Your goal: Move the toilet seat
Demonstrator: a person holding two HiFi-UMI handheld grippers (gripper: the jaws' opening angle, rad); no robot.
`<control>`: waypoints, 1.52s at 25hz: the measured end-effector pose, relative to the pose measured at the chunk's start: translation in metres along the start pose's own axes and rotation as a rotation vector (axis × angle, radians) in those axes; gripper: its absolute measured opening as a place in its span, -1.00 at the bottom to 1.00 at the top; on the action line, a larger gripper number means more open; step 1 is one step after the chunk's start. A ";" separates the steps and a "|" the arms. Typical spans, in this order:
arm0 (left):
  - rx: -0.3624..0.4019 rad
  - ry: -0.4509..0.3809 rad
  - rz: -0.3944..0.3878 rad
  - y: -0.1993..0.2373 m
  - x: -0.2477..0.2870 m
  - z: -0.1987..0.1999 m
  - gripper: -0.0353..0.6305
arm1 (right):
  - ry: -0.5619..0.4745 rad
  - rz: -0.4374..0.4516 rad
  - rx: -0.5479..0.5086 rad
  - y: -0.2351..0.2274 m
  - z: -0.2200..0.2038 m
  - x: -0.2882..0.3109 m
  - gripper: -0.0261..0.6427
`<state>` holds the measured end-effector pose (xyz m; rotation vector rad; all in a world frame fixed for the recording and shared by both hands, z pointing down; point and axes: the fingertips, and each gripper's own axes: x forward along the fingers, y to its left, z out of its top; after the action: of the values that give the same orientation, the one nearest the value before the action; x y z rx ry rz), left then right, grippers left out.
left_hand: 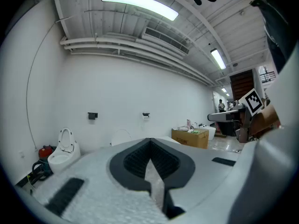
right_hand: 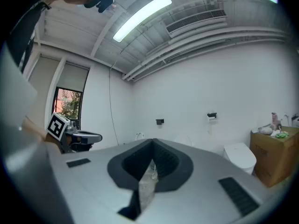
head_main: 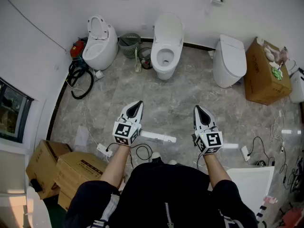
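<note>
Three white toilets stand along the far wall. The left toilet (head_main: 99, 44) has its seat raised, the middle toilet (head_main: 166, 42) has its lid up, and the right toilet (head_main: 229, 61) is closed. My left gripper (head_main: 137, 105) and right gripper (head_main: 197, 109) hover side by side over the floor, well short of the toilets, both shut and empty. In the left gripper view the jaws (left_hand: 150, 158) are pressed together, with the left toilet (left_hand: 63, 153) far off. Likewise, in the right gripper view the jaws (right_hand: 151, 161) are together, and the closed toilet (right_hand: 239, 156) is beyond.
A cardboard box (head_main: 265, 72) sits at the right wall. A waste basket (head_main: 129, 44) stands between the left and middle toilets, with a black hose (head_main: 78, 77) near the left one. A white tube (head_main: 157, 137), a power strip (head_main: 102, 149) and cables lie by my feet. More cardboard boxes (head_main: 61, 167) stand at lower left.
</note>
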<state>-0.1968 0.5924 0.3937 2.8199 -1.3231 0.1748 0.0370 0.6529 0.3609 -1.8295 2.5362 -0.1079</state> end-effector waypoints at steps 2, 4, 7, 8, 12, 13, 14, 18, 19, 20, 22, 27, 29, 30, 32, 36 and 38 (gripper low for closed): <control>0.000 -0.002 -0.006 0.001 0.000 -0.003 -0.89 | 0.008 0.010 0.019 0.003 -0.004 0.002 -0.91; 0.000 -0.005 -0.012 0.003 0.000 -0.005 -0.89 | 0.021 0.014 0.039 0.004 -0.008 0.006 -0.91; 0.002 -0.004 -0.016 0.007 0.000 -0.007 -0.89 | 0.040 0.017 0.062 0.008 -0.014 0.012 -0.91; 0.002 -0.003 -0.018 0.008 0.001 -0.008 -0.89 | 0.043 0.018 0.067 0.010 -0.015 0.014 -0.91; -0.001 0.003 -0.026 0.016 0.002 -0.013 -0.89 | 0.051 0.002 0.062 0.016 -0.020 0.021 -0.91; -0.003 0.005 -0.029 0.018 0.002 -0.015 -0.89 | 0.052 0.002 0.060 0.019 -0.021 0.023 -0.91; -0.006 0.006 -0.032 0.021 0.002 -0.016 -0.89 | 0.052 0.005 0.060 0.022 -0.022 0.026 -0.91; -0.022 0.018 -0.042 0.032 0.003 -0.023 -0.89 | 0.045 0.006 0.067 0.033 -0.022 0.037 -0.91; -0.025 0.019 -0.045 0.035 0.004 -0.024 -0.89 | 0.044 0.003 0.064 0.035 -0.021 0.040 -0.91; -0.028 0.020 -0.047 0.038 0.006 -0.024 -0.89 | 0.044 0.001 0.061 0.037 -0.020 0.043 -0.91; -0.032 0.018 -0.045 0.045 0.010 -0.023 -0.89 | 0.045 0.001 0.051 0.038 -0.018 0.050 -0.91; -0.036 0.002 -0.025 0.066 0.030 -0.020 -0.89 | 0.058 0.006 0.040 0.031 -0.020 0.073 -0.91; -0.042 0.010 -0.018 0.077 0.040 -0.022 -0.89 | 0.073 0.011 0.046 0.027 -0.024 0.088 -0.91; -0.044 0.017 -0.018 0.082 0.047 -0.023 -0.89 | 0.077 0.013 0.048 0.024 -0.024 0.096 -0.91; -0.042 0.026 -0.022 0.089 0.063 -0.024 -0.89 | 0.081 0.016 0.050 0.015 -0.026 0.113 -0.91; -0.043 0.041 -0.008 0.108 0.102 -0.027 -0.89 | 0.094 0.026 0.071 -0.011 -0.033 0.155 -0.91; -0.047 0.050 -0.005 0.118 0.124 -0.025 -0.89 | 0.099 0.034 0.076 -0.024 -0.033 0.179 -0.91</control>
<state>-0.2113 0.4237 0.4293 2.7612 -1.2930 0.2094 0.0015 0.4776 0.4005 -1.7963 2.5869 -0.2972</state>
